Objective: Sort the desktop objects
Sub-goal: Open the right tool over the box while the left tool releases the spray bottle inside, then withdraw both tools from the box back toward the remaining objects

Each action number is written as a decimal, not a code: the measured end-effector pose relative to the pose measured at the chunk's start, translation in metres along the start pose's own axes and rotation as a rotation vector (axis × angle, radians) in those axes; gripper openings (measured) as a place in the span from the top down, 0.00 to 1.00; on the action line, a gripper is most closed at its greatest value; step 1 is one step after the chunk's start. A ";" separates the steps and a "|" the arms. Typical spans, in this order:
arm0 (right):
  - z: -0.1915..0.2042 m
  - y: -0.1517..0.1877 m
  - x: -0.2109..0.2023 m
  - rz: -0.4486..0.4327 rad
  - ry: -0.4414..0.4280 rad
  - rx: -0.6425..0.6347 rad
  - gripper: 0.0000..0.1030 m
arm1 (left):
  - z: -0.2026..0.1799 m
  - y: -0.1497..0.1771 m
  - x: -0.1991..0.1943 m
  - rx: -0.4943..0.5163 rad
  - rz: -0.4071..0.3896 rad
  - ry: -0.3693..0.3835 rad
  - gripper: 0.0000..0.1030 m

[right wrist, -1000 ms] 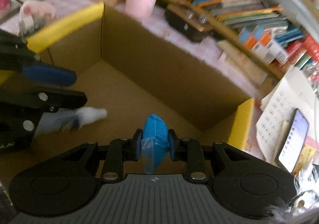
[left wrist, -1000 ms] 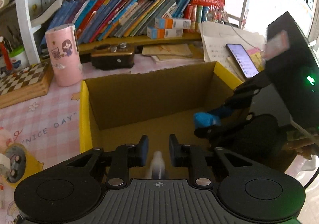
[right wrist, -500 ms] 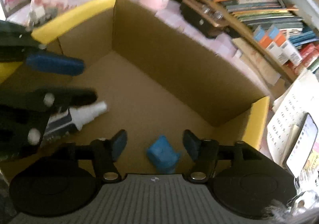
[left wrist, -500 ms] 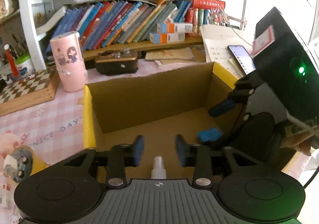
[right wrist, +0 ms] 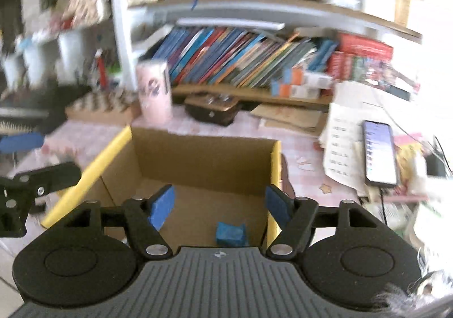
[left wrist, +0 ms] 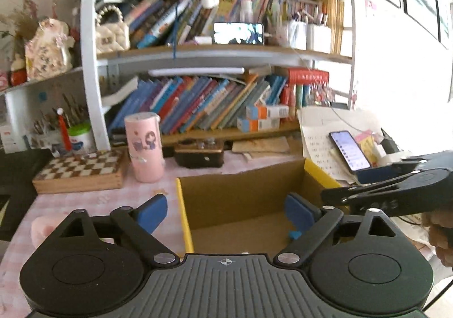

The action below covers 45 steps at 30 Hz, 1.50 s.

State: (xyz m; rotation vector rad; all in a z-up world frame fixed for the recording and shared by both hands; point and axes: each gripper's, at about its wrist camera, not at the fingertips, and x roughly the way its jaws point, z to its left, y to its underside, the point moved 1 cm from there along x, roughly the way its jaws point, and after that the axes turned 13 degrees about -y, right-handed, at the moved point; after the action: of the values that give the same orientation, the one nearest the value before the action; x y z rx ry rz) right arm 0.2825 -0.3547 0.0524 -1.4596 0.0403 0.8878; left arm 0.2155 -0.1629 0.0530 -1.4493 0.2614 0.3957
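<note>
Blue block [right wrist: 230, 233] in box [right wrist: 203, 159], clearest from right wrist

Pink tumbler [left wrist: 145, 148] stands beside chessboard [left wrist: 82, 168], below bookshelf [left wrist: 198, 108].

No readable text: book spines [left wrist: 198, 108] behind the pink tumbler [left wrist: 145, 145], phone screen [left wrist: 349, 151] right of it, all too blurred or small.

From my feed, pink checked desk [left wrist: 93, 199], cardboard box [left wrist: 240, 199] centre frame, pink tumbler [left wrist: 145, 148] and chessboard [left wrist: 82, 169] upper left of it, dark case [left wrist: 199, 155] behind, papers and phone [left wrist: 349, 151] right
</note>
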 end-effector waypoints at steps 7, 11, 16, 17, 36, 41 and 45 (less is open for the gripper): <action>0.009 0.022 -0.038 -0.096 0.106 0.104 0.33 | 0.022 0.014 -0.016 -0.052 0.007 -0.029 0.06; 0.018 0.038 -0.043 -0.108 0.157 0.115 0.32 | 0.035 0.026 -0.019 -0.094 0.045 -0.049 0.06; 0.035 0.059 -0.044 -0.091 0.194 0.134 0.32 | 0.048 0.045 -0.025 -0.082 0.073 -0.071 0.06; 0.040 0.064 -0.043 -0.085 0.200 0.143 0.32 | 0.050 0.049 -0.026 -0.074 0.079 -0.075 0.06; 0.156 0.125 -0.029 0.027 0.184 0.172 0.33 | 0.100 0.106 -0.066 0.050 0.127 -0.050 0.06; 0.185 0.135 -0.031 0.038 0.181 0.176 0.32 | 0.120 0.117 -0.078 0.063 0.154 -0.042 0.06; 0.206 0.142 -0.030 0.055 0.169 0.191 0.33 | 0.138 0.125 -0.085 0.057 0.178 -0.039 0.06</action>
State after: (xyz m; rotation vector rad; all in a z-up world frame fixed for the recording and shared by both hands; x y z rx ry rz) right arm 0.0855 -0.2117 -0.0151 -1.3559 0.2850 0.7804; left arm 0.0771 -0.0253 -0.0109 -1.3658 0.3689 0.5566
